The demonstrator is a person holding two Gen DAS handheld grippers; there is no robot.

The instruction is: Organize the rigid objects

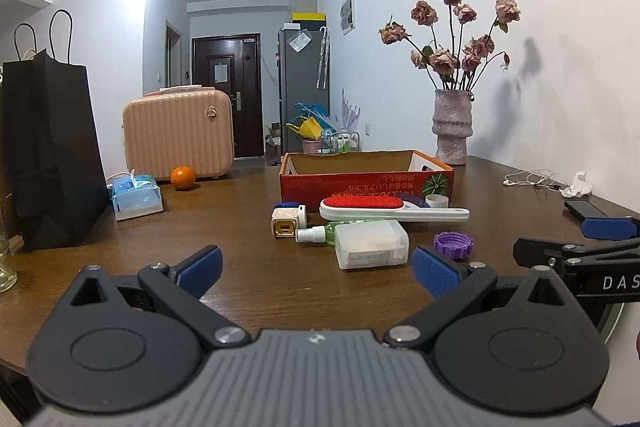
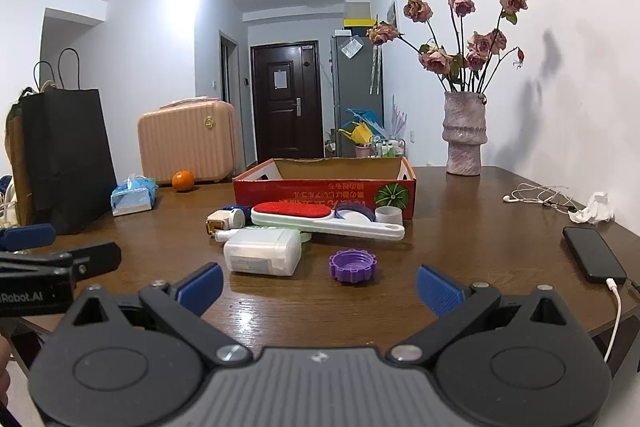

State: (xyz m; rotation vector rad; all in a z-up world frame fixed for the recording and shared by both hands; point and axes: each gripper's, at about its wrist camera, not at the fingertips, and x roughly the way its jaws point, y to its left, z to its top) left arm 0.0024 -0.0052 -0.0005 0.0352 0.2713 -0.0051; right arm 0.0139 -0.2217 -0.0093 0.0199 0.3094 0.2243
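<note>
Nearest to the cameras, both pairs of tongs are hanging wide open over the front edge of the tabletop (image 1: pixel 248 183), gripping nothing. The left tongs (image 1: pixel 316 269) are pointing at the bare wood just short of the clutter, and the right tongs (image 2: pixel 318 287) are hovering alongside them, aimed slightly down at the purple cap.

Just beyond the blue pads, the loose things are lying in a small heap. The purple cap (image 2: pixel 353 265) is sitting by itself, open side up, apart from the rest. Beside it a white plastic box (image 2: pixel 262 251) is resting on its side, touching a little green spray bottle (image 1: pixel 320 233) that is lying flat. A small cream cube (image 1: pixel 285 223) is standing at the left of the heap, with a blue lid (image 1: pixel 287 205) peeking out behind it. A lint brush (image 2: pixel 320 217), white with a red pad, is lying across the back of the heap, its handle pointing right, and a short white cup (image 2: pixel 389 215) is standing close against the box front.

Behind all this, the red cardboard box (image 2: pixel 320 189) is standing open, and from this low angle its inside is showing only bare walls; whether anything is lying on its floor cannot be told.

Judging from this, the sorting is barely beginning: every piece in sight is lying outside the box, and each one is waiting to be lifted in, presumably starting with the lone cap or the white box nearest the tongs.
</note>
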